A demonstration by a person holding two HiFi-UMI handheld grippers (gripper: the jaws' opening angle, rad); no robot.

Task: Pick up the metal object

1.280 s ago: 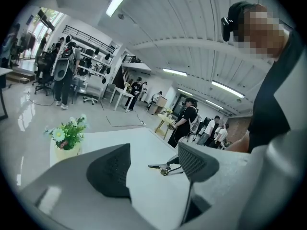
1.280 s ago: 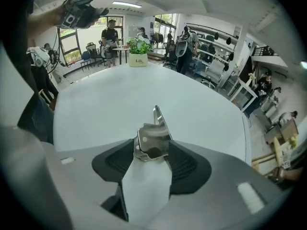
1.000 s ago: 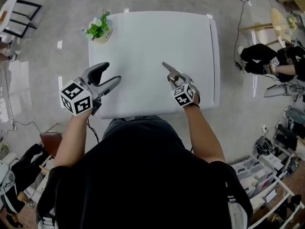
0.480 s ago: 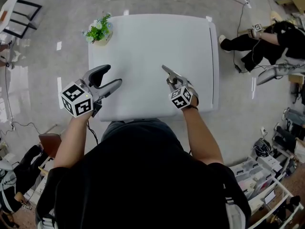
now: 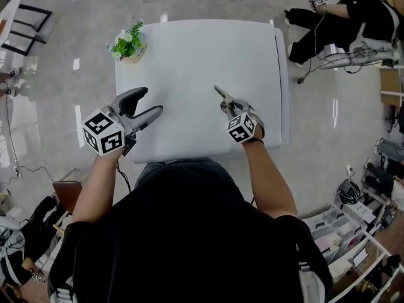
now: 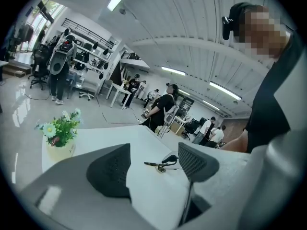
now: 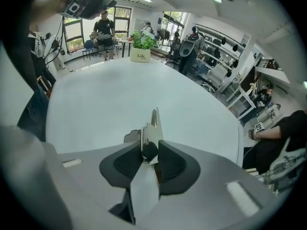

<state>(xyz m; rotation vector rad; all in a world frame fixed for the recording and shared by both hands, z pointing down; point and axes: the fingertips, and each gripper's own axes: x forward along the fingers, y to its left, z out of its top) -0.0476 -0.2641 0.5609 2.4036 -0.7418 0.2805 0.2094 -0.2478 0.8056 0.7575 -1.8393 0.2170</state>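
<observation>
**A:** Where is the metal object (image 5: 221,95)?

**B:** Just right of centre in the head view. It lies on the white table (image 5: 189,49) with its thin tip pointing to the upper left. The right gripper (image 5: 230,108) is at its near end.

**A:** Is it gripped?

**B:** The jaws have just been closing. In the right gripper view the object stands between the pads, and they look pressed against its dark handle part. So I judge the grasp to be the step in hand. The object seems not yet off the table.

**A:** And the left gripper (image 5: 150,101)?

**B:** Its jaws are wide apart with nothing in them. It hovers at the table's lower-left edge, well apart from the object.

**A:** What does the next move call for?

**B:** I'd say a firm squeeze, then a straight lift. The grip sits at one end, so the long tip may droop or swivel.
</observation>
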